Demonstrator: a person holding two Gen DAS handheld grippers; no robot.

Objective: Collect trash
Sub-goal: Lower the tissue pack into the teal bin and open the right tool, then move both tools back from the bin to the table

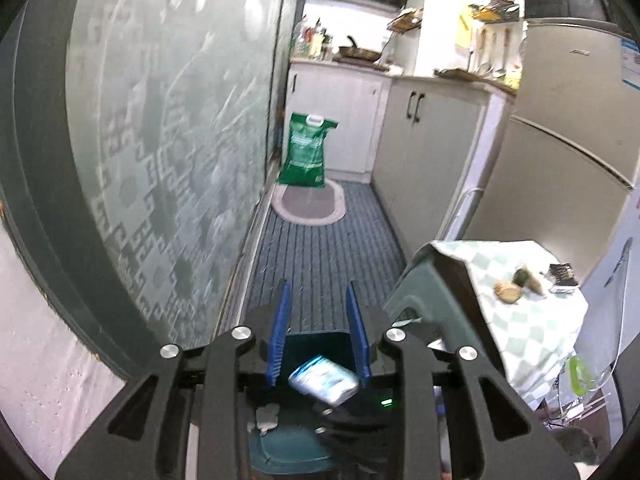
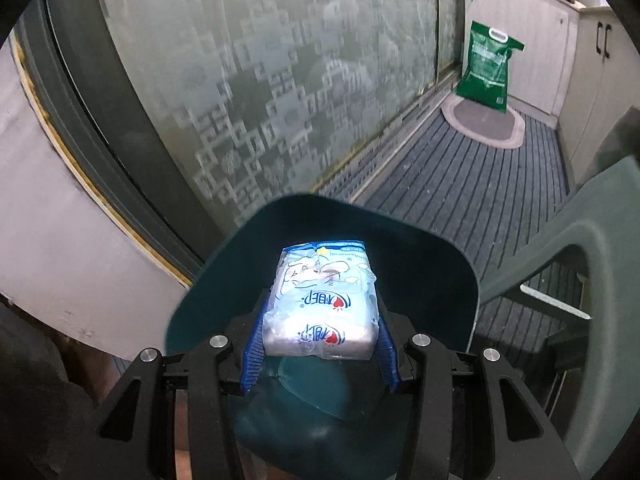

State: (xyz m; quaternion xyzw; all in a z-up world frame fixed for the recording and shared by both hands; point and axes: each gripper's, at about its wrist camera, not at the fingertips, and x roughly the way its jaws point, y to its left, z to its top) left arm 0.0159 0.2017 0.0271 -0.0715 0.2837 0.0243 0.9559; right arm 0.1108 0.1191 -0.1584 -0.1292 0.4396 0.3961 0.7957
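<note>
A white and blue plastic tissue pack (image 2: pixel 320 304) sits between the blue fingers (image 2: pixel 253 354) of my right gripper (image 2: pixel 322 320), which is shut on its sides. Just under and behind the pack is a dark teal trash bin (image 2: pixel 208 280) with a raised rim or lid. In the left wrist view the same pack (image 1: pixel 324 380) hangs over the bin (image 1: pixel 308 344), held from below the frame by a dark blurred shape. My left gripper (image 1: pixel 318 292) is above it, open, with nothing between its fingers. A small grey crumpled scrap (image 1: pixel 266 416) lies by the bin.
A frosted patterned glass door (image 1: pixel 160 140) runs along the left. The striped floor (image 1: pixel 320 256) leads to an oval mat (image 1: pixel 308 204) and a green bag (image 1: pixel 306 152) by white cabinets. On the right stand a green plastic chair (image 2: pixel 580 248), a check-clothed table (image 1: pixel 528 320) with food, and a fridge (image 1: pixel 560 140).
</note>
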